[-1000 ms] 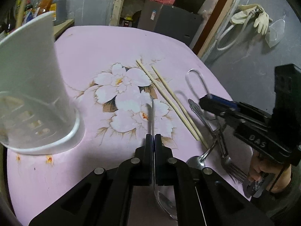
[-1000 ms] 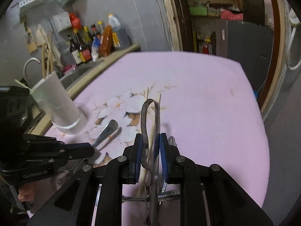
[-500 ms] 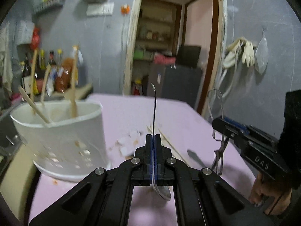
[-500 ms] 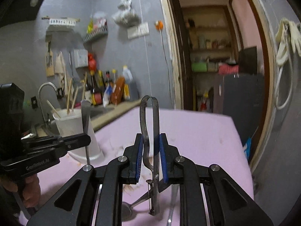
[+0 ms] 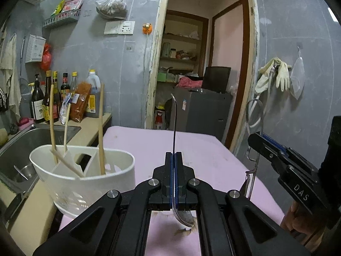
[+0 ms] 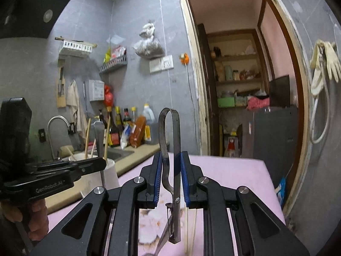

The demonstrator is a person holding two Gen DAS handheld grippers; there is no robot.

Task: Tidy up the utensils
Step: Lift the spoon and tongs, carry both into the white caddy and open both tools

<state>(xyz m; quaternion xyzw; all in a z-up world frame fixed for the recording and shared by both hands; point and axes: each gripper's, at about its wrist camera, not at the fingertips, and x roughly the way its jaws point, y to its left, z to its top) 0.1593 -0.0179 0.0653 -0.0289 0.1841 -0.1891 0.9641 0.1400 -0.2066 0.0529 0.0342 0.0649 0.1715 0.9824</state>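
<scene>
In my left wrist view, the left gripper (image 5: 174,160) is clamped tight on a metal spoon (image 5: 175,128). Its blue pads (image 5: 169,170) press flat against the handle, which stands upright and runs toward 12 o'clock, curling at the tip. The spoon's bowl (image 5: 184,218) hangs below the fingers at 6 o'clock, above the pink floral tablecloth (image 5: 202,149).

At 9 o'clock from that gripper, just beside it, stands the white utensil holder (image 5: 85,179) near the table's edge. Wooden chopsticks (image 5: 101,128) lean upright in its compartments. Beyond it at 10 o'clock I see the steel sink (image 5: 25,147), then sauce bottles (image 5: 55,98) lined along the counter against the grey wall.

At 3 o'clock the right gripper (image 5: 259,140) comes into frame, carrying a looped metal peeler (image 5: 254,119).

In my right wrist view, the right gripper (image 6: 171,175) grips that peeler (image 6: 170,153) between its fingers; the loop rises to 12 o'clock and the blade end hangs to 6 o'clock over the tablecloth (image 6: 234,175). The jaws stand partly apart, with the peeler's two arms between them. At 9 o'clock the left gripper (image 6: 100,164) holds the spoon's handle (image 6: 98,136) upright, next to the holder (image 6: 108,177). The doorway (image 6: 234,85) lies farthest off.
</scene>
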